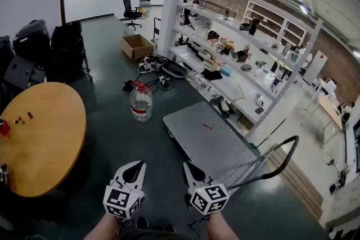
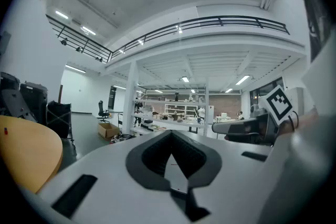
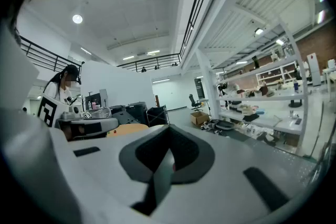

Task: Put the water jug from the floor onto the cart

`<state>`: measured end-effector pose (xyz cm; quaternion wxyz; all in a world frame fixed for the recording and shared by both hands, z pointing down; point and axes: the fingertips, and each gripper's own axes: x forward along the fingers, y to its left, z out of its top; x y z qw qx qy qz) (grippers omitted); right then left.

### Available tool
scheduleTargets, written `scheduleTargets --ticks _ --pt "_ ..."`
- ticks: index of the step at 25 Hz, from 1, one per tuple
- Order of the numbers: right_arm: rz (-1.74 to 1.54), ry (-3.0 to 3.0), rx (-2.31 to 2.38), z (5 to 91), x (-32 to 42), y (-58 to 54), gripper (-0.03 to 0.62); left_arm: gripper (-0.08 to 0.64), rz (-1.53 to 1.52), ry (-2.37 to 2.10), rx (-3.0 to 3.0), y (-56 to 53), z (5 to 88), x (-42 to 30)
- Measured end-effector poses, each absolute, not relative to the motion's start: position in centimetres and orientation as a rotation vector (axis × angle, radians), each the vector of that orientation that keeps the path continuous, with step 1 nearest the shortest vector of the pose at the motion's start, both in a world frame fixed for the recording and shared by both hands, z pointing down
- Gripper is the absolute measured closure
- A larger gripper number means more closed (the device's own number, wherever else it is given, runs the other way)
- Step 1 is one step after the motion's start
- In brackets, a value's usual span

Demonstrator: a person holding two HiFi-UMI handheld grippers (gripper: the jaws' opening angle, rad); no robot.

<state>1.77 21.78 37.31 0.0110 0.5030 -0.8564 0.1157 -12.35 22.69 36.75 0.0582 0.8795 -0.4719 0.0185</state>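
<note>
The water jug [image 1: 141, 103], clear with a red cap and a red label band, stands upright on the dark floor ahead of me. To its right lies the cart [image 1: 209, 141], a flat grey platform whose black handle [image 1: 279, 165] leans at its near end. My left gripper [image 1: 136, 166] and right gripper [image 1: 188, 167] hover side by side low in the head view, well short of the jug. Both are shut with nothing between their jaws. In the left gripper view the left gripper [image 2: 170, 135] points level at the shelving; in the right gripper view the right gripper [image 3: 169, 129] does the same.
A round wooden table [image 1: 39, 132] stands at the left with small coloured bits on it. Black cases [image 1: 53, 45] stand behind it. A cardboard box [image 1: 136, 46] and floor clutter [image 1: 160, 68] lie beyond the jug. Long white shelving [image 1: 236, 59] runs along the right.
</note>
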Motion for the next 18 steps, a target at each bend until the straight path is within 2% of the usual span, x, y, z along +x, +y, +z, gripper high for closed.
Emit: scheduleTargets --ticks 18 --pt "0.481 -2.675 1.524 40.2 -2.1 21.5 0.603 0.555 0.086 -1.462 2.571 23.0 39.6 -17.0"
